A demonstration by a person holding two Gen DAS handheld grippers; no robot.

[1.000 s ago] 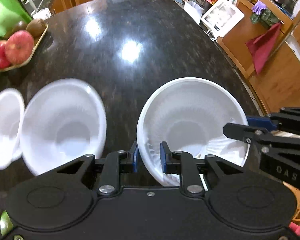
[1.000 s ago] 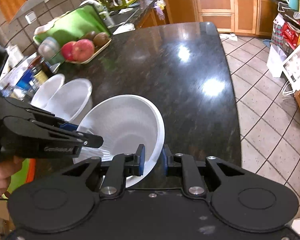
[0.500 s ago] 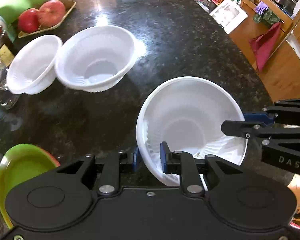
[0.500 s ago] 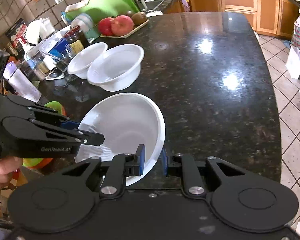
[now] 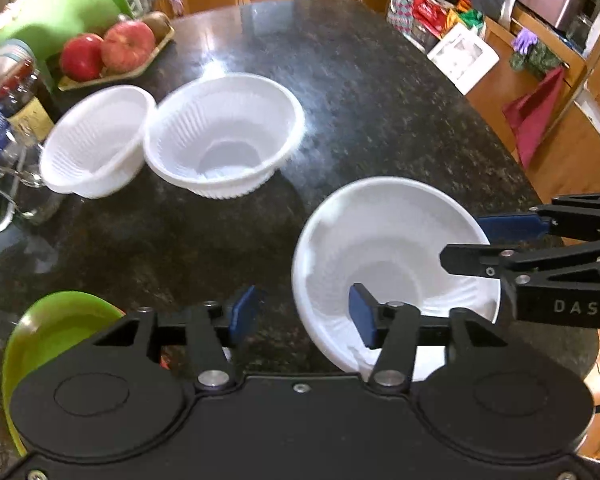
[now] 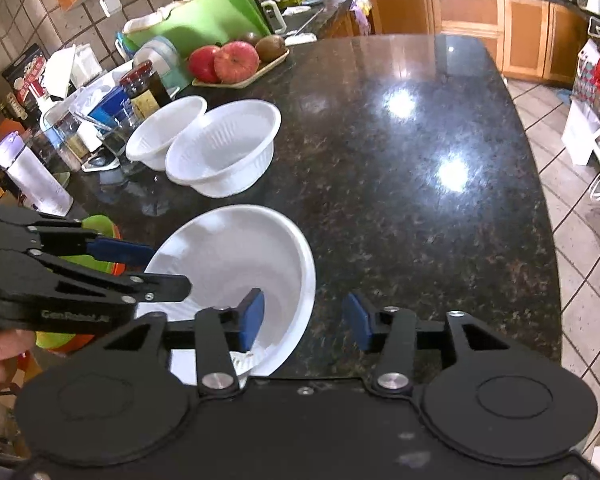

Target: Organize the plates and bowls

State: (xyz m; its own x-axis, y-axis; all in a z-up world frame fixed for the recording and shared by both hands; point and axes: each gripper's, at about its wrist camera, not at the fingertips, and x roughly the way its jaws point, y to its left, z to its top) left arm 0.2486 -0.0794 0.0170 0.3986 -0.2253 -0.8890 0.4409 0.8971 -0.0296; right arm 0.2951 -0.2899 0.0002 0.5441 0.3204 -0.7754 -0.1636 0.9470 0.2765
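Note:
A large white bowl (image 5: 396, 264) sits on the dark granite counter (image 5: 340, 100) at the near edge; it also shows in the right wrist view (image 6: 236, 264). My left gripper (image 5: 304, 314) is open, its jaws astride the bowl's left rim. My right gripper (image 6: 306, 320) is open, astride the bowl's right rim. Neither grips it. Two more white bowls stand farther back: a medium one (image 5: 224, 136) (image 6: 224, 148) and a smaller one (image 5: 96, 144) (image 6: 164, 130), touching each other. A green bowl (image 5: 48, 336) lies at the near left.
A tray of apples and kiwis (image 6: 236, 60) stands at the back left. Jars, bottles and glassware (image 6: 100, 120) crowd the counter's left side. A white bottle (image 6: 32, 176) stands near the left edge. The counter drops off to tiled floor (image 6: 580, 216) on the right.
Both grippers have opened and let go of the large white bowl's rim. The bowl now rests on the counter. The views shifted slightly, showing the back bowls nearer.

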